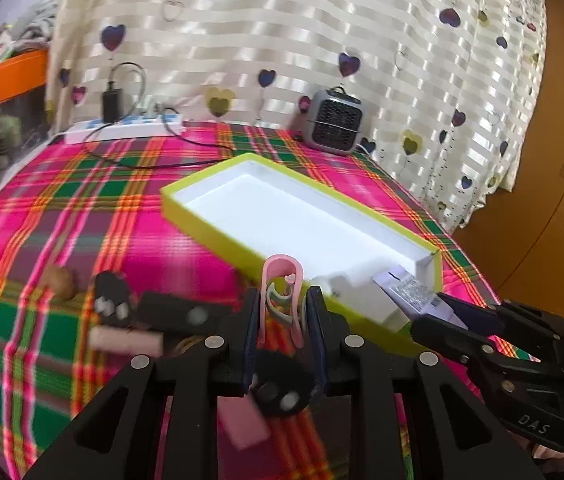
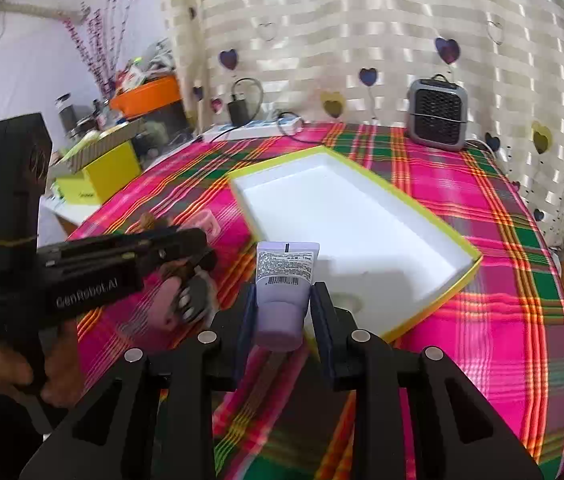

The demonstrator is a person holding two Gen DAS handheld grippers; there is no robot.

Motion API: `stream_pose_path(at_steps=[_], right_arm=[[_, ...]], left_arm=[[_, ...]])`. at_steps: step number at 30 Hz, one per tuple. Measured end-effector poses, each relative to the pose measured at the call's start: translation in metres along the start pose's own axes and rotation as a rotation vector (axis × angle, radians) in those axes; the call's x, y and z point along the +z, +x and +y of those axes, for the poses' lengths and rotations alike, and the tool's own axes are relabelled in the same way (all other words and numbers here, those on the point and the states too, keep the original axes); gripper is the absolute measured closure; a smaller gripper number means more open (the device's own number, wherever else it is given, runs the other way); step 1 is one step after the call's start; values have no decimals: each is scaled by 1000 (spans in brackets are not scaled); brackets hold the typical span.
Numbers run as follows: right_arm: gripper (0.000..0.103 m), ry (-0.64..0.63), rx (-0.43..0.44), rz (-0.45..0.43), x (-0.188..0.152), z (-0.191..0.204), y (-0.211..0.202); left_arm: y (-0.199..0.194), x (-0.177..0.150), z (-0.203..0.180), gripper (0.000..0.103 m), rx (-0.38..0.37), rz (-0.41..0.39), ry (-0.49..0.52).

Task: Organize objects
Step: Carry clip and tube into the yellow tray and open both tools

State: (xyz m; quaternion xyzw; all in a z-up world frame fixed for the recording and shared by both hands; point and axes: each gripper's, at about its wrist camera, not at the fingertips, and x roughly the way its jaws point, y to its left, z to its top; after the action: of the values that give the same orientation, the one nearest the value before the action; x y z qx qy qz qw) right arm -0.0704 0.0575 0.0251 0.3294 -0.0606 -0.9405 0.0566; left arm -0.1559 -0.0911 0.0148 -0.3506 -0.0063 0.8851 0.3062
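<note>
A shallow yellow-green box [image 1: 202, 224] with a white inside lies open on the plaid tablecloth; it also shows in the right wrist view [image 2: 458, 276]. My left gripper [image 1: 282, 304] is shut on a pink hair clip [image 1: 282, 276], held just short of the box's near wall. My right gripper [image 2: 284, 300] is shut on a small lilac tube [image 2: 284, 276], its crimped end over the box's near corner. The tube [image 1: 414, 292] and right gripper [image 1: 462, 320] show at the right of the left wrist view. The left gripper [image 2: 186, 256] shows at the left of the right wrist view.
Several small items lie on the cloth left of the box: black hair clips [image 1: 112, 300], a pink stick [image 1: 126, 340], a pink block [image 1: 242, 424], a brown round thing [image 1: 60, 282]. A grey mini fan [image 1: 334, 122] and a white power strip [image 1: 122, 128] stand at the back.
</note>
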Motion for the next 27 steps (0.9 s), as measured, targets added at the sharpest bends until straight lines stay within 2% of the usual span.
stream_pose_path(at_steps=[7, 16, 20, 27], right_arm=[[74, 23, -52, 12, 10, -17, 12], [74, 47, -86, 35, 13, -29, 23], [74, 47, -92, 39, 15, -30, 26], [74, 73, -115, 55, 17, -39, 35]], left_arm=[[18, 14, -19, 81, -34, -3, 40], [37, 22, -28, 81, 3, 0, 63], [48, 23, -27, 81, 16, 25, 50], [63, 28, -19, 81, -5, 72, -3]])
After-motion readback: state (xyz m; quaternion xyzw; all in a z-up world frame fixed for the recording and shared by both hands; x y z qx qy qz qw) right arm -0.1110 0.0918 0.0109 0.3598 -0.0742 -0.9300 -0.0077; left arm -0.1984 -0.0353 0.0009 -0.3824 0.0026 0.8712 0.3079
